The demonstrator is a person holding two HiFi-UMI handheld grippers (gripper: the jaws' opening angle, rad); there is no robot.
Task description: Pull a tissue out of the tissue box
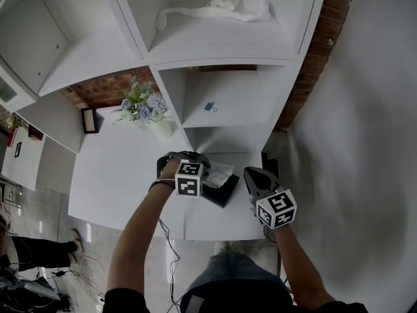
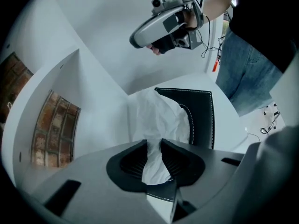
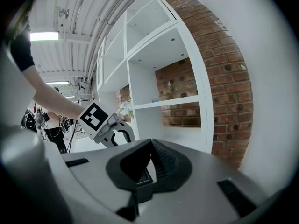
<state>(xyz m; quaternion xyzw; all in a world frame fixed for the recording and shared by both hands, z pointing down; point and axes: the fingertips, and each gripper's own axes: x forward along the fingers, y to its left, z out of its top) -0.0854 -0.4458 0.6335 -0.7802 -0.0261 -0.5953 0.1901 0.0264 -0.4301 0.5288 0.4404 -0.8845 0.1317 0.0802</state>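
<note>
Half done at best: tissue point(image 2: 161, 118) gripped, not drawn free.
On white counter point(image 1: 130, 175), black box point(image 2: 202, 111) with tissue standing crumpled out of its slot, lower end down inside; further sheets within not visible. Left tool point(image 2: 153, 143) clamped narrow on tissue's upper part; right tool point(image 3: 149, 143) closed, empty, near box. Left to do, likely: lifting clear.

White table point(image 1: 117, 175) carries a black tissue box point(image 1: 221, 190) nr the front edge. Flower vase point(image 1: 159, 126) & small black frame point(image 1: 89, 120) sit far-left.
</note>
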